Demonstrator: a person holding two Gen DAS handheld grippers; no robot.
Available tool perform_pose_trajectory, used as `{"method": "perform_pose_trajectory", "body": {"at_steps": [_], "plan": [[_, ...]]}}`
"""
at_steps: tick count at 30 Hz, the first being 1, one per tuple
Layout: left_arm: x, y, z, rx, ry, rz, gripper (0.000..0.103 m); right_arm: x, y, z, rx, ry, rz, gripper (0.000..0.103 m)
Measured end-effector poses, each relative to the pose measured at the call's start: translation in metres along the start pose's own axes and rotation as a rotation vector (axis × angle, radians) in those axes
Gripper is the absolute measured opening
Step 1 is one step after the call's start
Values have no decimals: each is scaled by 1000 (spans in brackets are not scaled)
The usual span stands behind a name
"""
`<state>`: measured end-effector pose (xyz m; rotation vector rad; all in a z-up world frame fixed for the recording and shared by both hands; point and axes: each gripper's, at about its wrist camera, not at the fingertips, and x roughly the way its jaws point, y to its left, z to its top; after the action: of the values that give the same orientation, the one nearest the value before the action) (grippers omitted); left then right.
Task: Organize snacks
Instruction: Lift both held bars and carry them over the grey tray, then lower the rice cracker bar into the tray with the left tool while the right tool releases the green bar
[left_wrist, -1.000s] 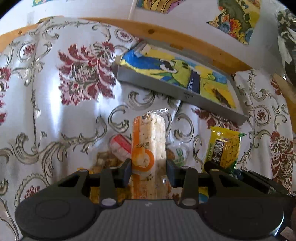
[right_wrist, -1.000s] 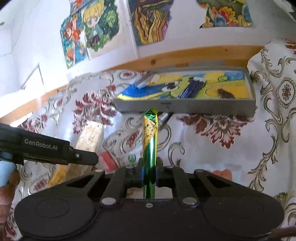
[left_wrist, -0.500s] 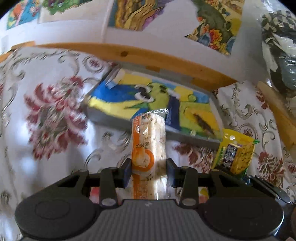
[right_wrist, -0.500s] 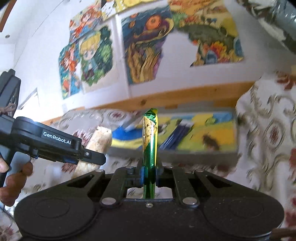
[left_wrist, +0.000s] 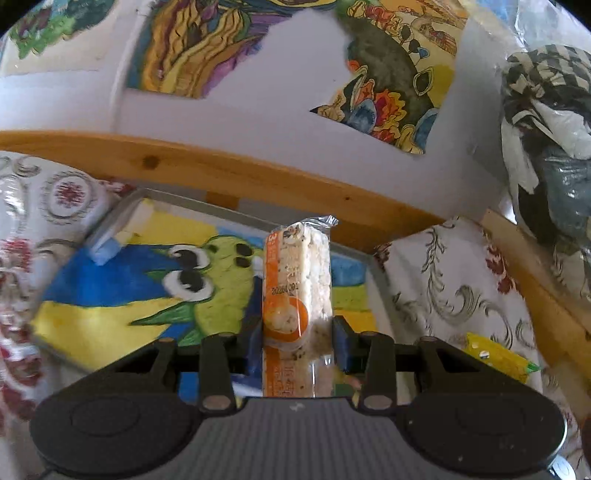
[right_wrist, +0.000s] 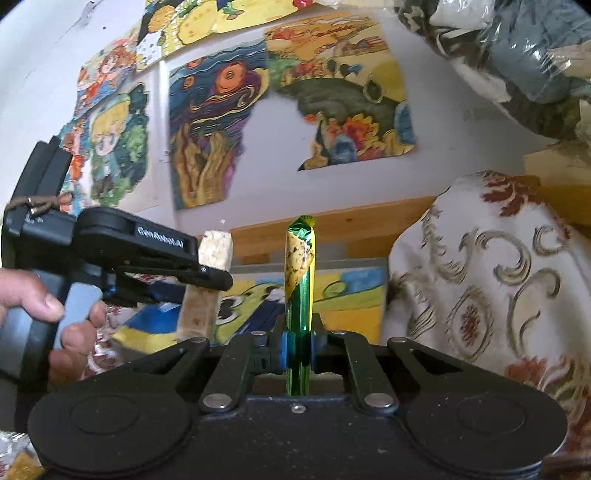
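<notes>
- Your left gripper (left_wrist: 297, 338) is clamped on a rice bar (left_wrist: 295, 273), which stands upright between the pads above the tray.
- Your right gripper (right_wrist: 298, 347) is pinched tight on a thin green packet (right_wrist: 300, 273), also upright.
- Just beyond both lies the grey tray (left_wrist: 380, 291) with its painted cartoon lining, on the floral cloth (left_wrist: 454, 280).
- A yellow packet (left_wrist: 495, 355) lies right of the tray.

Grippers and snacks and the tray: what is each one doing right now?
Left gripper: shut on rice cracker pack.
Rice cracker pack: held upright, above the tray.
Right gripper: shut on green snack packet.
Green snack packet: held upright, edge-on.
Tray: open-topped, no snacks visible inside.
</notes>
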<state>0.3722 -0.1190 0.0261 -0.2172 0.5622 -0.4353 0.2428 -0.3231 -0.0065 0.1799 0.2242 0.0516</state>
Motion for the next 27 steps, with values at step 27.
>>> {"method": "perform_pose_trajectory", "body": {"at_steps": [27], "plan": [[59,29,-12,-37,59,13,43,96,6,5,-145,157,-49,11]]}}
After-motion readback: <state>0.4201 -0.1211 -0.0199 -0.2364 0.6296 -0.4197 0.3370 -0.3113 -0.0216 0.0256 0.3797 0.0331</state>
